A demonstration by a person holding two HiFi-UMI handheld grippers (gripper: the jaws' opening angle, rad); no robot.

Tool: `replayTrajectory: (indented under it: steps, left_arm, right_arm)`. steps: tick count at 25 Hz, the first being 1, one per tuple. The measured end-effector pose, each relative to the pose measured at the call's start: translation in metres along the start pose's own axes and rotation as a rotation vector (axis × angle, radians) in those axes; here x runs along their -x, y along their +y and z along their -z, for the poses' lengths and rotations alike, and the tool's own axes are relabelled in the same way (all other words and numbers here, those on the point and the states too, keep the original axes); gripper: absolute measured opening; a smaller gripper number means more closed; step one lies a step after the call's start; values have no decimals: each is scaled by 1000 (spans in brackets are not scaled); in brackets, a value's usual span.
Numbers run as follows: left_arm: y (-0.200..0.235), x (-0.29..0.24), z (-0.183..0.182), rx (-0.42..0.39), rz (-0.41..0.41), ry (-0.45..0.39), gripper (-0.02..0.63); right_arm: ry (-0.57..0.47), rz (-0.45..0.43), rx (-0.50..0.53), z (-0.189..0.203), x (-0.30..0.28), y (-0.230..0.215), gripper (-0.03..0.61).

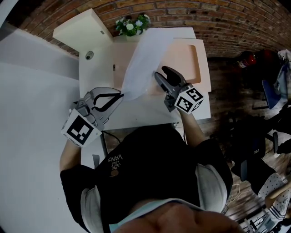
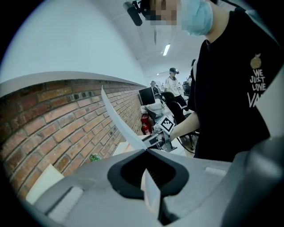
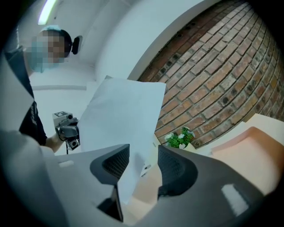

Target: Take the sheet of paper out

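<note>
White sheet of paper (image 1: 143, 63) is clamped in the jaws of the left gripper (image 1: 119, 95). Jaws of the right gripper (image 1: 162, 73) stand apart around its edge.

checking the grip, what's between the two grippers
The sheet of paper, in the head view: left gripper shut on its corner, right gripper open around its edge.

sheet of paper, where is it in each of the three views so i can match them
Head view: the sheet of paper sits upper centre, rising from the left gripper.
Left gripper view: edge-on, a thin curved band rising up-left from the shut jaws.
Right gripper view: broad, centre-left, passing between the right gripper's open jaws.
Shared landmark: the brick wall.
</note>
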State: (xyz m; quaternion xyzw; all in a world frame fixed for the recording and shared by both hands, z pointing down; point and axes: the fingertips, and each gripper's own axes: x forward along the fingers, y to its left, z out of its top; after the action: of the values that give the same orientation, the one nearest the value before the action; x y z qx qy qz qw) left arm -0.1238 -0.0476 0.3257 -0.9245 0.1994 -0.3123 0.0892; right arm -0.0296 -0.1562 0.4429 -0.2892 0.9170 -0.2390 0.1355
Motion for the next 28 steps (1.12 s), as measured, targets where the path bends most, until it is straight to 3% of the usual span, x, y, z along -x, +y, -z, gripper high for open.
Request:
replayTrajectory:
  steps: [12, 17, 23, 25, 28]
  left_arm:
    - [-5, 17, -26, -85, 7, -50, 0]
    - [-5, 19, -31, -61, 0, -90, 0]
    - [-1, 16, -24, 6, -17, -119, 0]
    - [1, 17, -13, 108, -44, -96, 0]
    - [6, 16, 1, 221, -74, -86, 0]
  right_arm:
    - [-69, -257, -90, -18, -5, 31, 219]
    - [-76, -276, -92, -23, -4, 34, 216]
    - [-103, -270, -78, -32, 5, 38, 132]
    - [-108, -249, -66, -34, 9, 37, 127]
    - [-112, -207, -30, -38, 16, 36, 56]
